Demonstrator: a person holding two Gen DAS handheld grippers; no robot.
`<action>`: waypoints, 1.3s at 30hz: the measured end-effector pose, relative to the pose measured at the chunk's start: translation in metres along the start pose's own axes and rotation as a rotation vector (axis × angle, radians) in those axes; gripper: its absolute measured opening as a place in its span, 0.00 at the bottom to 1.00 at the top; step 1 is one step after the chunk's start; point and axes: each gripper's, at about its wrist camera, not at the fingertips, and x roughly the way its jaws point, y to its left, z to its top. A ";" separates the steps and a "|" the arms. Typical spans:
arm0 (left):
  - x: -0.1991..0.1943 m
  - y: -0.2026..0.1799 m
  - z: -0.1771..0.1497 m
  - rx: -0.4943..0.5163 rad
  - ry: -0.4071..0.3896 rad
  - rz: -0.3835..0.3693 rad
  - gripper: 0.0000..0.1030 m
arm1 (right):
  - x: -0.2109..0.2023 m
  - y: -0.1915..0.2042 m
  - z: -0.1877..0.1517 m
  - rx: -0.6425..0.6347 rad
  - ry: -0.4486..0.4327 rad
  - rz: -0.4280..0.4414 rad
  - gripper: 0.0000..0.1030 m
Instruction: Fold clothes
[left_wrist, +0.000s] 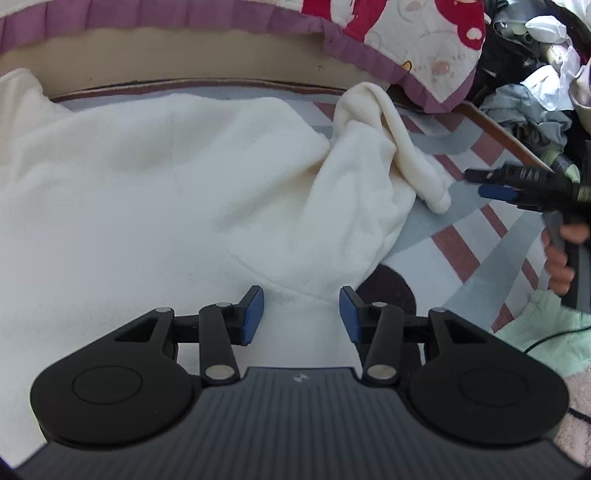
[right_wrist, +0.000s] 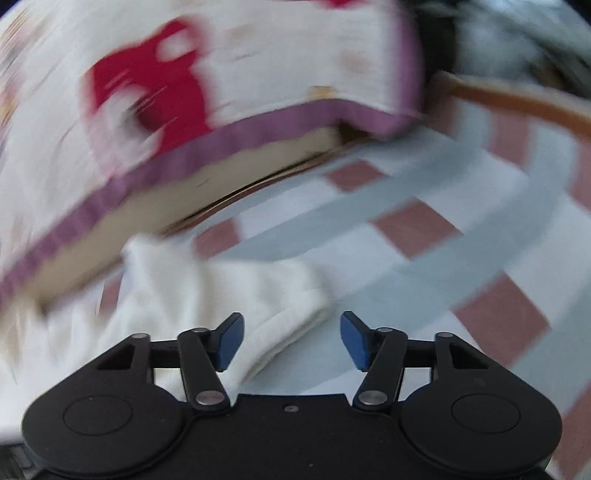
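You're laying out the cream garment (left_wrist: 166, 177) flat on the striped sheet (left_wrist: 458, 236), its sleeve (left_wrist: 402, 155) bunched. Both claws, left (left_wrist: 301, 314) and right (right_wrist: 291, 339), are gaping empty. Next, you're likely needing that cuff.

The pillow (right_wrist: 221, 74) in the upper left of the right wrist view is looking smeared. The white garment (left_wrist: 147, 192) is running off the left edge.

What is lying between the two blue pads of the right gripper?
In the right wrist view, the cuff end of the cream garment's sleeve lies between the open right gripper pads, touching neither; beyond it, only checked bedsheet.
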 end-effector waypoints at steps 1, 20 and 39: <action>-0.002 -0.001 0.000 0.002 -0.028 0.014 0.41 | 0.003 0.017 -0.006 -0.114 0.010 -0.003 0.75; -0.020 0.008 -0.002 0.009 -0.170 0.168 0.40 | -0.079 -0.012 0.095 -0.126 -0.283 -0.259 0.12; -0.008 0.007 0.007 -0.185 -0.050 0.092 0.42 | -0.015 0.000 0.059 0.045 0.142 -0.371 0.46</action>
